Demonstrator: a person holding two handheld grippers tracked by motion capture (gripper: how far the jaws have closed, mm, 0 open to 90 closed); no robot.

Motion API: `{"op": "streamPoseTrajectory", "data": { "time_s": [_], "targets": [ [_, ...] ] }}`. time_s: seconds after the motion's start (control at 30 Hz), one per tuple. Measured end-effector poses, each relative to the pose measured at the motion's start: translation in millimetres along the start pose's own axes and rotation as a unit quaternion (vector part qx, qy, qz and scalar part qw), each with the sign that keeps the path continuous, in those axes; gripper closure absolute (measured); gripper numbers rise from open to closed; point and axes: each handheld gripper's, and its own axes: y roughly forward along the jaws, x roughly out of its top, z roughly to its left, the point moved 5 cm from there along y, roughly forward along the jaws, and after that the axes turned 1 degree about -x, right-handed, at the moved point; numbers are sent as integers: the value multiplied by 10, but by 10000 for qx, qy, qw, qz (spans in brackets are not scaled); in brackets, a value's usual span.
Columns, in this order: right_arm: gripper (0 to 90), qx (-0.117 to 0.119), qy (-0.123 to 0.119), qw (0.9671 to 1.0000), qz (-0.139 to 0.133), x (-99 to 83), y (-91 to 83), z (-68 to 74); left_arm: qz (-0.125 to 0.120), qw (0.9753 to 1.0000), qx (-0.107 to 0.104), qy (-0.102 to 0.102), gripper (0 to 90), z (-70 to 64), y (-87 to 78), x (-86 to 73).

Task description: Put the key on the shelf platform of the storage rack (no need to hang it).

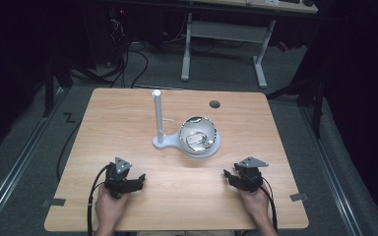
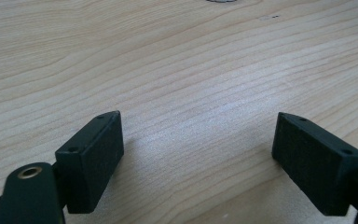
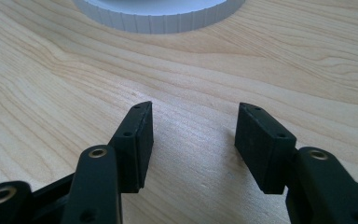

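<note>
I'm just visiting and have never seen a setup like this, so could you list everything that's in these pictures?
Wooden table: one, light wood, centre of the high view, a small dark round hole near its far edge.
White stand: one, an upright post on a round base, mid-table.
Shiny bowl: one, silvery and reflective, on a white ribbed round base, right beside the stand.
Grey tabs: two, at the table's near left and right edges.
White-legged desk: one, on the floor beyond the table.
Cables: several, black, on the grey floor at the far left.
Left gripper: black, near left of the table, jaws apart, holding nothing.
Right gripper: black, near right, jaws apart, holding nothing.
Hands: two, one behind each gripper.
</note>
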Motion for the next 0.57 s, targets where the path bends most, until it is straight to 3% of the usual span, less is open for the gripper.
{"op": "streamPoseTrajectory", "data": {
  "time_s": [0.57],
  "targets": [
    [460, -14, 6, 10000, 5, 0, 1, -3, -10, 10000, 26, -56, 168, -4, 0, -2]
  ]
}}
